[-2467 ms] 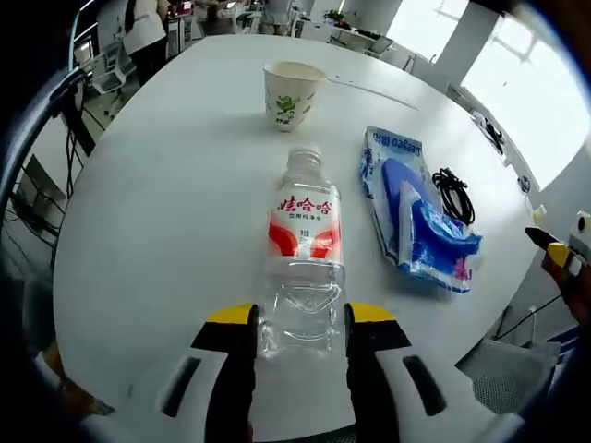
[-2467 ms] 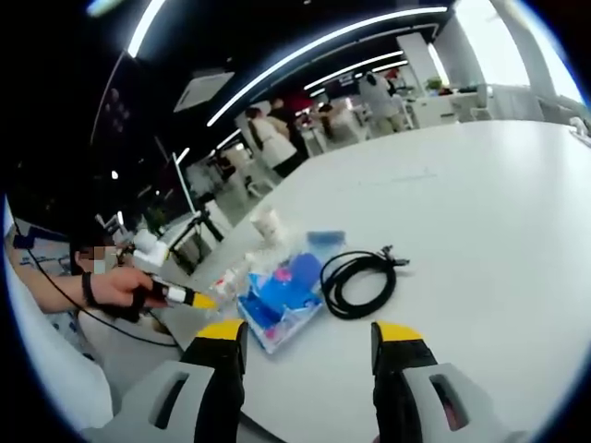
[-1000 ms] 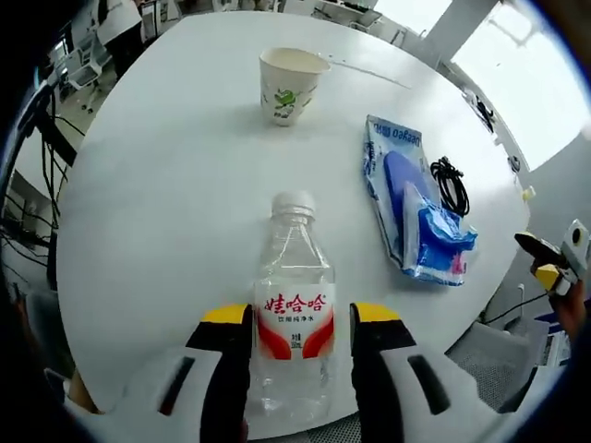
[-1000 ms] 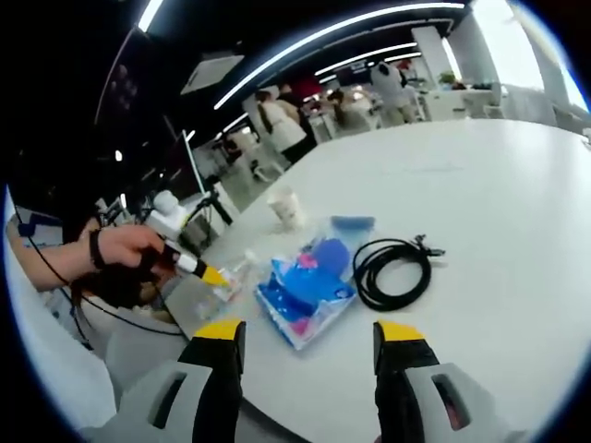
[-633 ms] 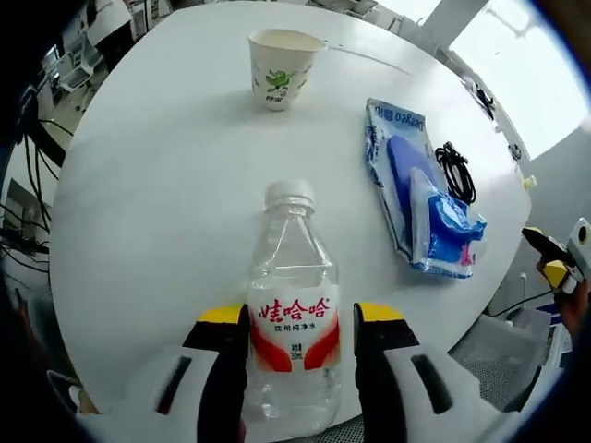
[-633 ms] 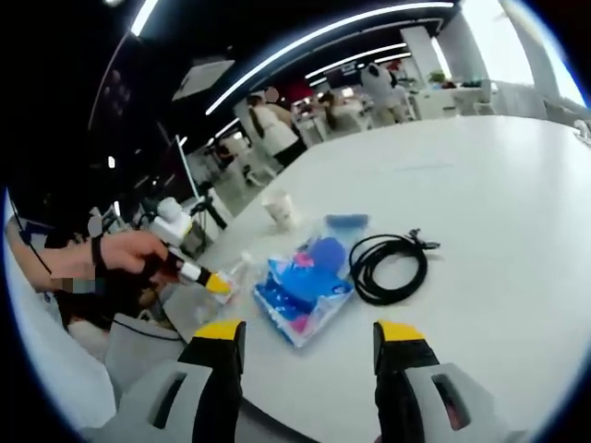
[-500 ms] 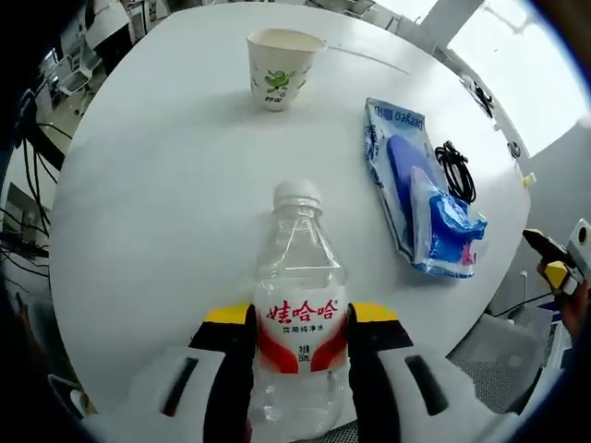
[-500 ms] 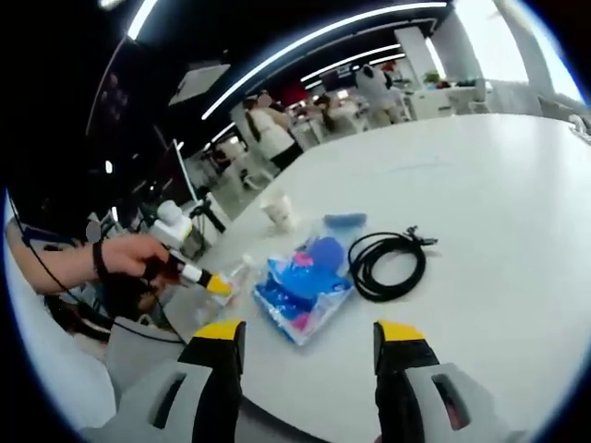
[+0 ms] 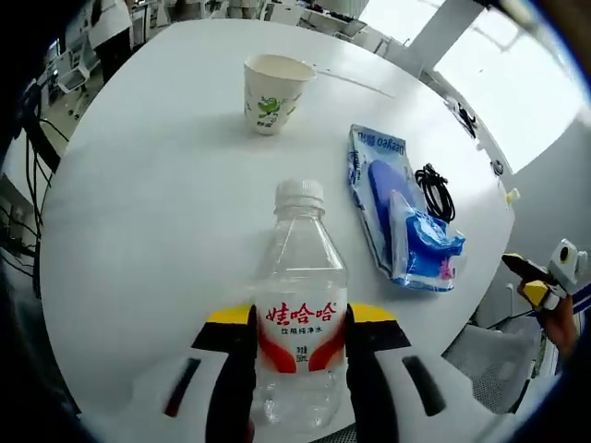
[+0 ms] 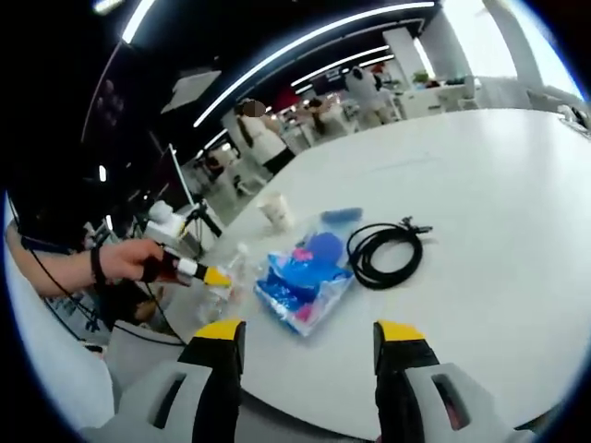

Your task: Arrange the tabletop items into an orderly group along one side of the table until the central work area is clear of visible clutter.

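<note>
Both left claw [image 9: 289,318] jaws against bottle [image 9: 299,314]

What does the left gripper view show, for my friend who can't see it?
The left gripper clamps a clear water bottle with a red label above a round white table. On the table sit a paper cup, a blue packet and a coiled black cable.

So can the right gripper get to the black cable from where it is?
Probably yes. The right gripper is open, and bare white table lies between it and the coiled black cable, with the blue packet off to one side.
</note>
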Motion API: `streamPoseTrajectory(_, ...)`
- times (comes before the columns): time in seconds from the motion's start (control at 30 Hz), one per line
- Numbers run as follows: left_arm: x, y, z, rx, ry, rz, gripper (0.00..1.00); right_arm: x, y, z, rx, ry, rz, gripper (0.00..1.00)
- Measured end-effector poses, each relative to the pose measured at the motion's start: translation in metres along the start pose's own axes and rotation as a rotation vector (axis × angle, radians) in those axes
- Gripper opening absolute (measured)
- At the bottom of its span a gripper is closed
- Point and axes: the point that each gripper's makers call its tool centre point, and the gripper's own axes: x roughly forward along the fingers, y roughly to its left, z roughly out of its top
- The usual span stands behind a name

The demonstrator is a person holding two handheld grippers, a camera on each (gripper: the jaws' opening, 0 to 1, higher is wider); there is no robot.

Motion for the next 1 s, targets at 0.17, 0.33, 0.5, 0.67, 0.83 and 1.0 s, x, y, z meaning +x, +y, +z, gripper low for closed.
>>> streamPoseTrajectory(0.17, -0.011, 0.003, 0.007, 0.023, -0.059, -0.004, 0.35, 0.002, 0.003, -0.002, -0.004, 0.006, 0.005, 0.56)
streamPoseTrajectory(0.33, -0.022, 0.008, 0.011, 0.025, -0.100, 0.007, 0.35, 0.006, 0.009, -0.001, -0.011, 0.009, 0.014, 0.56)
streamPoseTrajectory(0.5, -0.033, 0.010, 0.016, 0.016, -0.148, 0.004, 0.35, 0.011, 0.014, 0.002, -0.012, 0.009, 0.032, 0.56)
streamPoseTrajectory(0.67, -0.037, 0.012, 0.017, 0.020, -0.173, 0.016, 0.35, 0.015, 0.018, 0.004, -0.031, 0.024, 0.049, 0.56)
streamPoseTrajectory(0.83, -0.044, 0.007, 0.017, 0.068, -0.207, 0.031, 0.35, 0.018, 0.018, 0.008, -0.046, 0.035, 0.063, 0.56)
streamPoseTrajectory(1.0, -0.051, 0.003, 0.014, 0.082, -0.233, 0.049, 0.35, 0.021, 0.019, 0.011, -0.057, 0.043, 0.077, 0.56)
